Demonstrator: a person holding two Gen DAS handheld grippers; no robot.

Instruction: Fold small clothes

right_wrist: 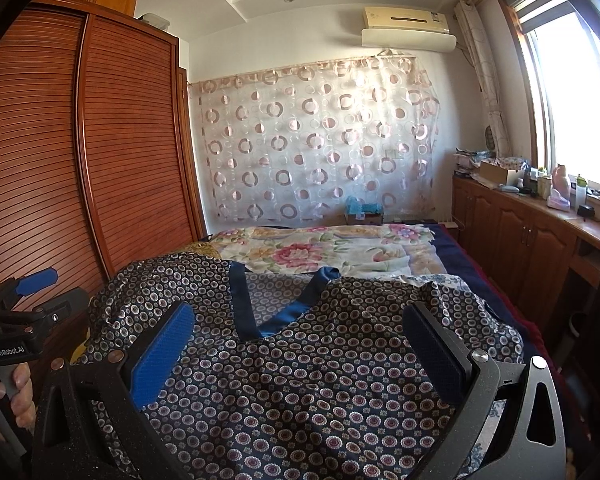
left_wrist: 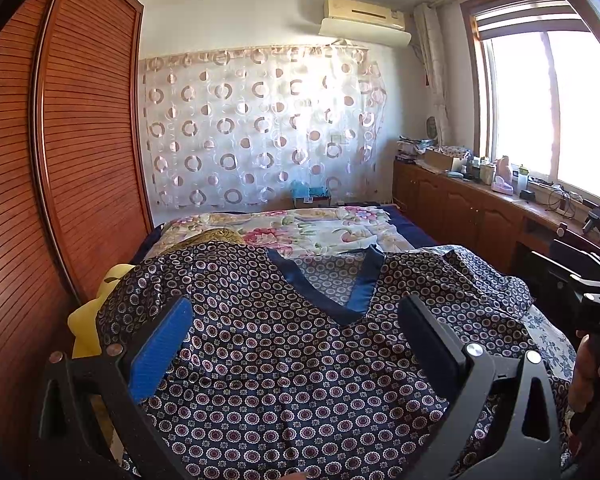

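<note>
A dark navy top (left_wrist: pixel 284 360) with a small circle print and a blue V-neck band lies spread face up on the bed, neck toward the far wall. It also fills the lower half of the right wrist view (right_wrist: pixel 300 368). My left gripper (left_wrist: pixel 296 320) hovers over its chest, open and empty. My right gripper (right_wrist: pixel 300 328) hovers over it too, open and empty. The left gripper also shows at the left edge of the right wrist view (right_wrist: pixel 40 292); the right gripper's body shows at the right edge of the left wrist view (left_wrist: pixel 596 300).
A floral quilt (right_wrist: pixel 324 252) covers the bed beyond the top. A slatted wooden wardrobe (left_wrist: pixel 60 152) runs along the left. A yellow item (left_wrist: pixel 86 320) lies by the top's left sleeve. Low cabinets with clutter (left_wrist: pixel 480 200) stand under the window at right.
</note>
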